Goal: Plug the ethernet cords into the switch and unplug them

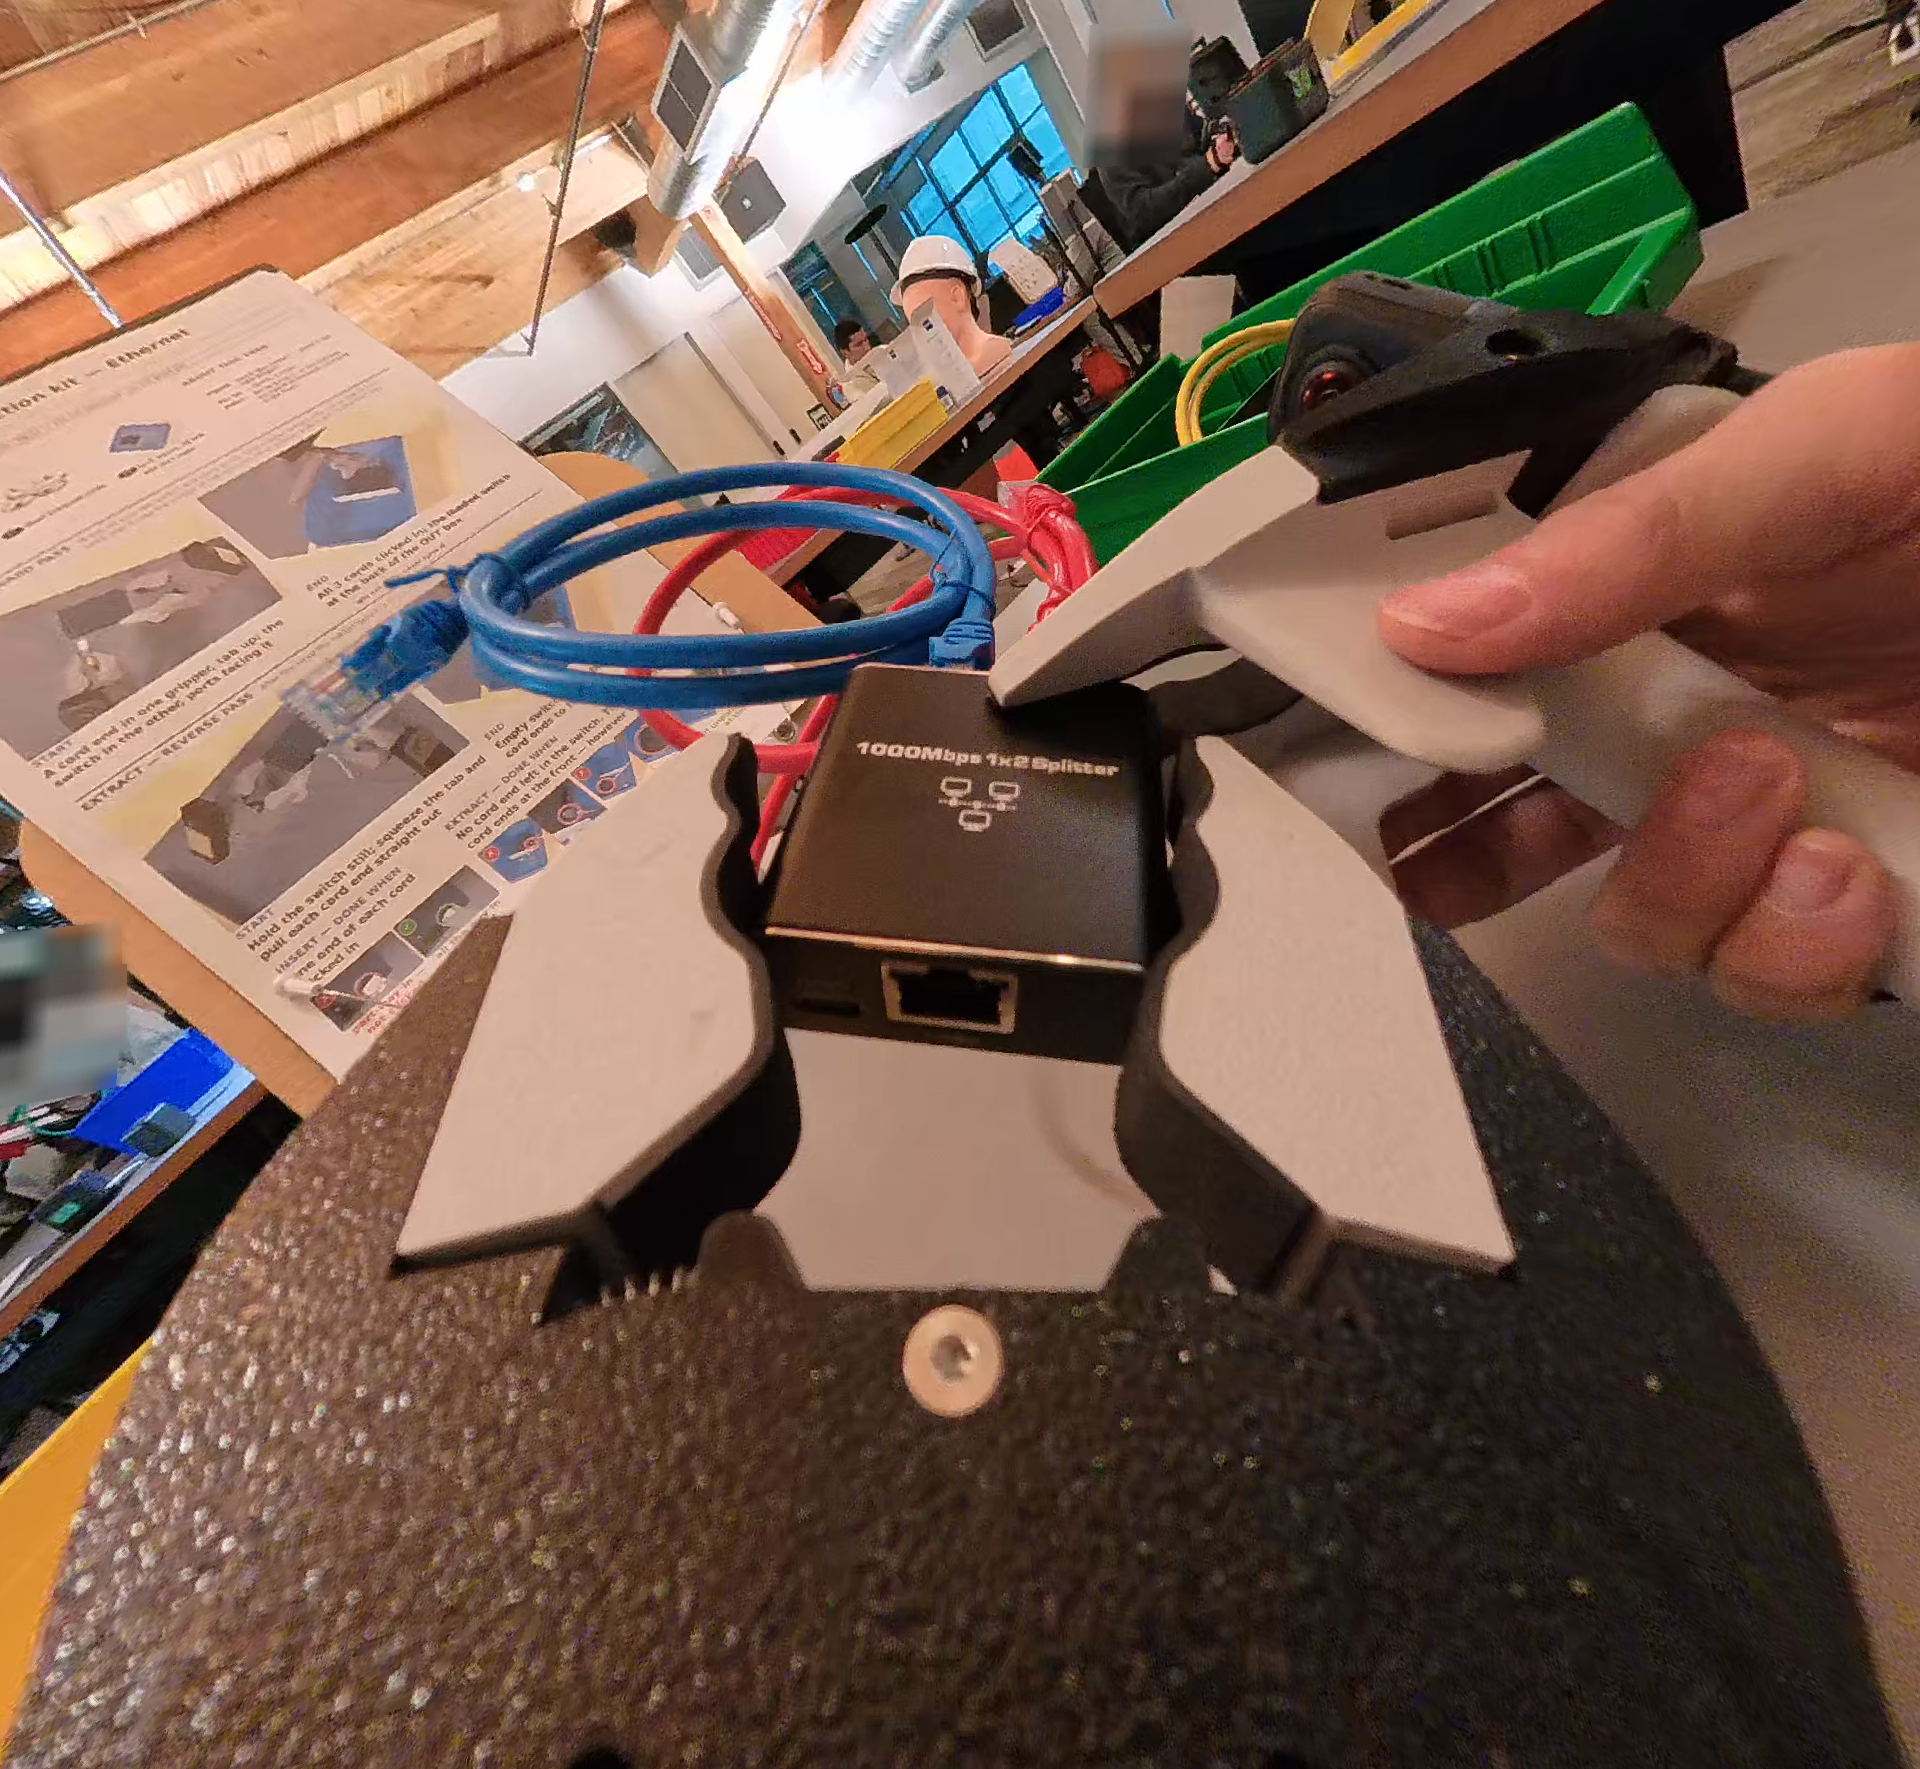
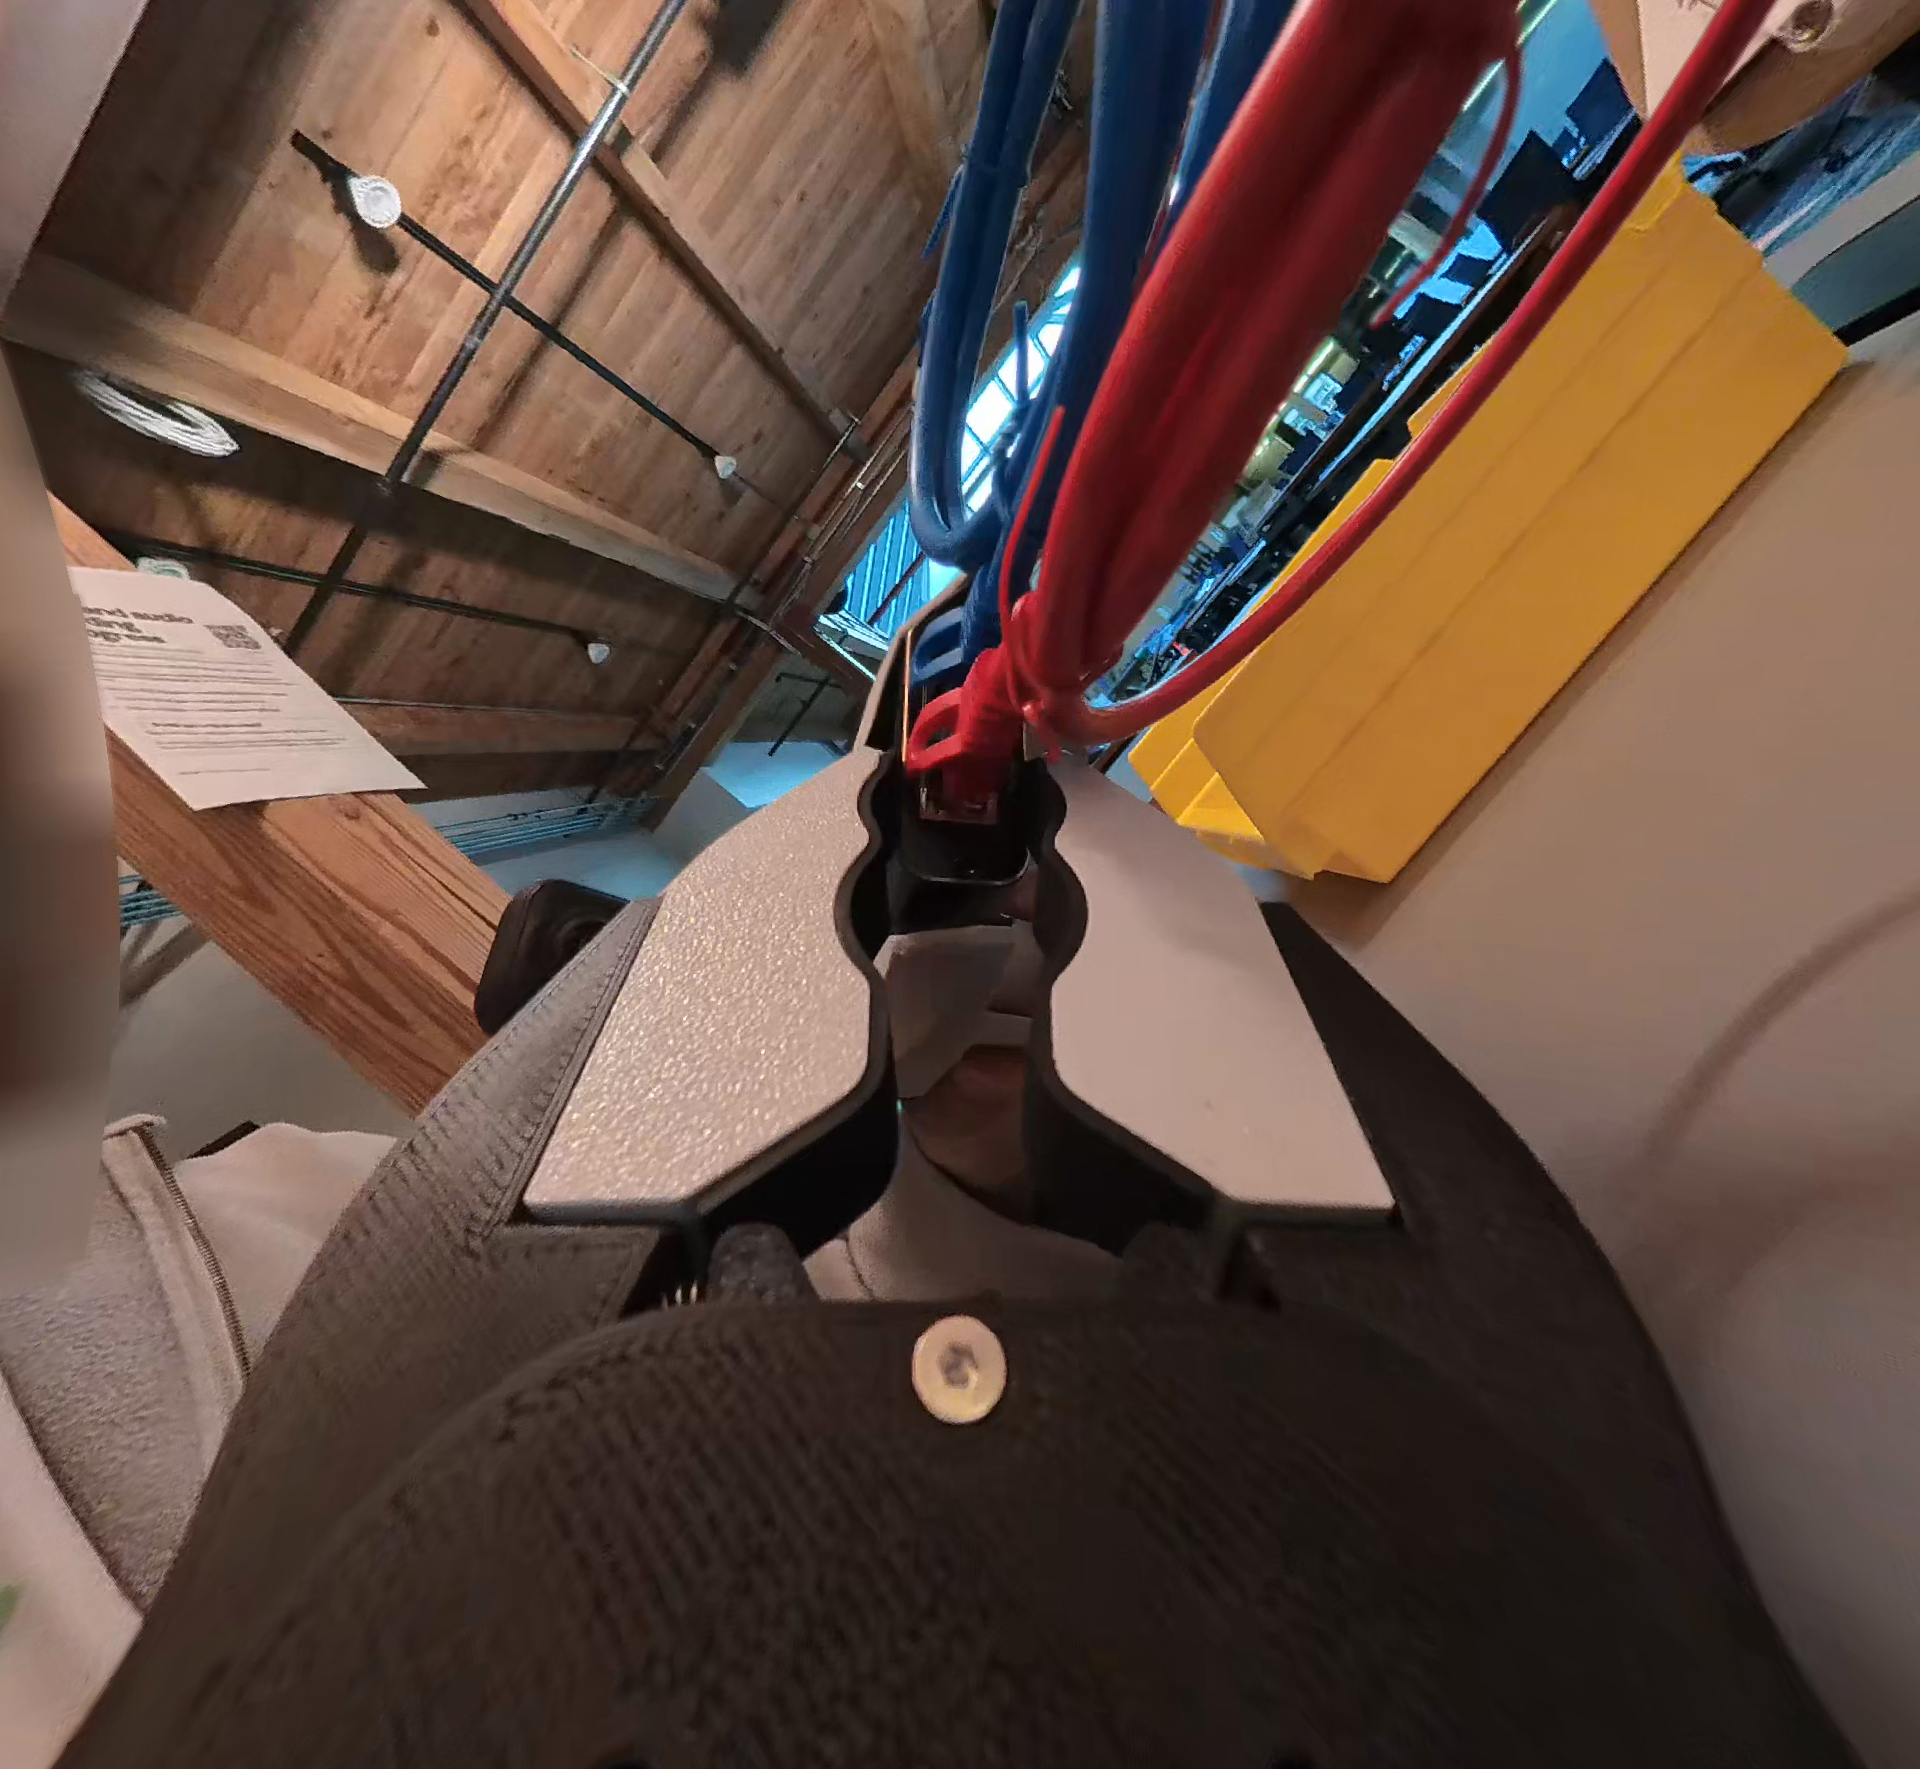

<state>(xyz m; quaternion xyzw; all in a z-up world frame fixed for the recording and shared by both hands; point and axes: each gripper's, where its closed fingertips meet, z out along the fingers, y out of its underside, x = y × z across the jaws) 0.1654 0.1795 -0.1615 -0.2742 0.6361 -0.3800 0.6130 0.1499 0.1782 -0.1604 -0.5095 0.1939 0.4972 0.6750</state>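
My left gripper (image 1: pixel 966 774) is shut on the black switch (image 1: pixel 966 867) and holds it level, with an empty port (image 1: pixel 948 997) facing the camera. A coiled blue cord (image 1: pixel 727 597) and a red cord (image 1: pixel 1049 535) hang off the switch's far side. One blue plug (image 1: pixel 400 644) dangles free at the left. My right gripper (image 2: pixel 966 769), held by a hand (image 1: pixel 1714 628), reaches in from the right. Its finger (image 1: pixel 1143 597) touches the switch's far top edge. In the right wrist view it is closed around the red plug (image 2: pixel 971 743), which sits in the switch (image 2: pixel 961 852), with a blue plug (image 2: pixel 940 639) beside it.
An instruction sheet on a board (image 1: pixel 208 628) stands behind at the left. A green bin (image 1: pixel 1455 296) holding a yellow cord (image 1: pixel 1205 379) is at the back right. A yellow bin (image 2: pixel 1507 576) lies on the table to the right in the right wrist view. The grippers are tip to tip, or close to it.
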